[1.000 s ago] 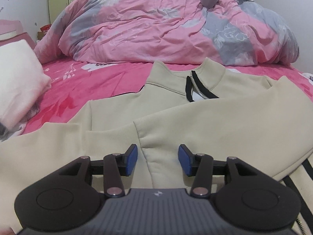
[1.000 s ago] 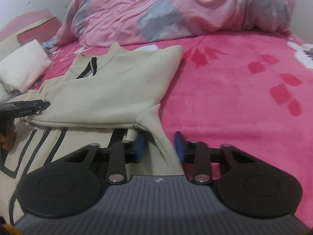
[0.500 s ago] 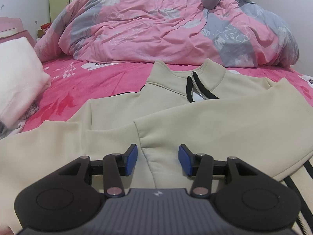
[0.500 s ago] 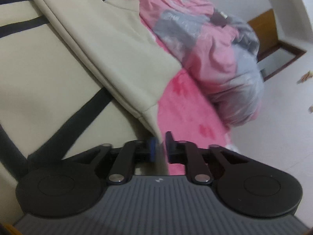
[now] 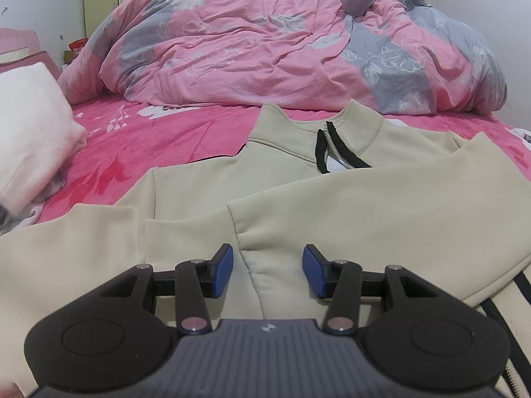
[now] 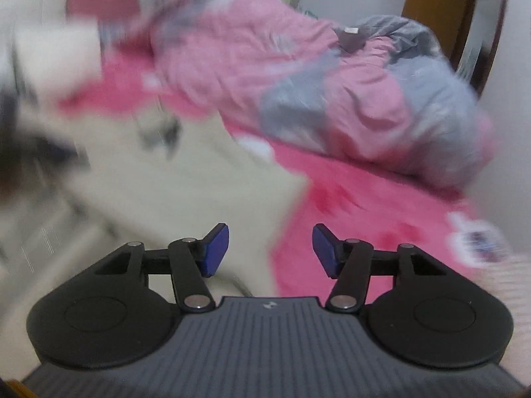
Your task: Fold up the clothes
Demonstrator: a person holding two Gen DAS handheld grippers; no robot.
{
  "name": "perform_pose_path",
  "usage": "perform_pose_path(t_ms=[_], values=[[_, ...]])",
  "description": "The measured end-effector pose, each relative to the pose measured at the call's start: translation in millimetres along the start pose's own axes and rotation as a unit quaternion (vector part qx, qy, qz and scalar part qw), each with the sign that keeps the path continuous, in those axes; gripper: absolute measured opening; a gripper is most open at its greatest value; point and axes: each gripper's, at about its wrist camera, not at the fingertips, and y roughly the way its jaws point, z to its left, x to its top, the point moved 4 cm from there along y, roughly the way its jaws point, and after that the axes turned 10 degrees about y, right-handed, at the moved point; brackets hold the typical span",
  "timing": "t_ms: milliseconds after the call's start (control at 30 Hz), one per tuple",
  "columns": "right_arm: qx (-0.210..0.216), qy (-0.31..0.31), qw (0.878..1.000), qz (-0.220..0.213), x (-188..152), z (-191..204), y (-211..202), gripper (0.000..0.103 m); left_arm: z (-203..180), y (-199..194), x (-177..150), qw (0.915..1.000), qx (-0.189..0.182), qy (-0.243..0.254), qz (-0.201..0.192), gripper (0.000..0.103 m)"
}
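Your left gripper [image 5: 267, 272] hangs released over the folded sleeve cuff of the beige sweatshirt [image 5: 332, 205]. Your right gripper [image 6: 270, 252], jaws just opening, holds nothing above its blurred edge. Soft fleece, zip collar toward the crumpled quilt [image 5: 282, 53] on the pink bed [image 5: 159, 139].

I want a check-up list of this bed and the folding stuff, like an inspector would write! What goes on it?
Surface: bed with a pink flowered blanket.
Job's things: beige zip-neck sweatshirt lying flat, a sleeve folded across its front, cuff near the left gripper.
Clutter: white folded cloth at the left edge; rumpled pink and grey duvet at the back.
Grippers: left gripper open, cuff between its pads, not pinched. Right gripper open, jaws have just been opening, nothing between them; its view is blurred.
Cables: nothing seen.
Surroundings: white walls, brown wooden door.
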Motion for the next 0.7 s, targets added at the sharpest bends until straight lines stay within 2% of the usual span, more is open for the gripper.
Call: perform_pose_path(t_ms=[67,133,167,233,333,400,467,533,633,700], values=[[0.017,0.018,1.000,0.005,10.7,1.6,28.0,0.040,0.3,0.1,-0.5,1.0000,0.000,-0.001,-0.001,0.048],[0.013,0.033,0.998,0.044,3.0,-4.1,73.1,0.018,1.2,0.0,-0.9,1.0000,-0.002,-0.004,-0.003,0.048],[0.006,0.036,0.997,0.067,-6.4,-7.6,95.7,0.015,1.5,-0.1,-1.1,1.0000,-0.003,-0.005,-0.004,0.048],[-0.008,0.041,0.993,0.114,-25.1,-14.6,140.2,0.014,2.1,-0.3,-1.3,0.9999,-0.005,-0.008,-0.005,0.048],[0.015,0.072,0.992,0.098,-24.9,-24.1,141.6,0.013,3.0,-0.4,-1.8,0.9999,-0.008,-0.011,-0.007,0.048],[0.020,0.098,0.991,0.094,-8.3,-29.3,131.6,0.013,3.0,-0.3,-2.1,0.9999,-0.008,-0.012,-0.008,0.048],[0.012,0.102,0.993,0.064,8.4,-34.1,127.9,0.013,2.7,-0.2,-2.2,0.9999,-0.008,-0.012,-0.009,0.048],[-0.005,0.117,0.991,0.059,16.7,-45.6,145.9,0.013,2.4,0.0,-2.3,0.9999,-0.007,-0.011,-0.009,0.048],[-0.026,0.146,0.985,0.087,3.1,-62.3,196.8,0.012,2.4,0.1,-2.2,0.9999,-0.008,-0.011,-0.009,0.048],[-0.021,0.151,0.986,0.072,0.8,-66.1,205.5,0.011,3.0,0.0,-2.5,0.9998,-0.009,-0.013,-0.010,0.048]])
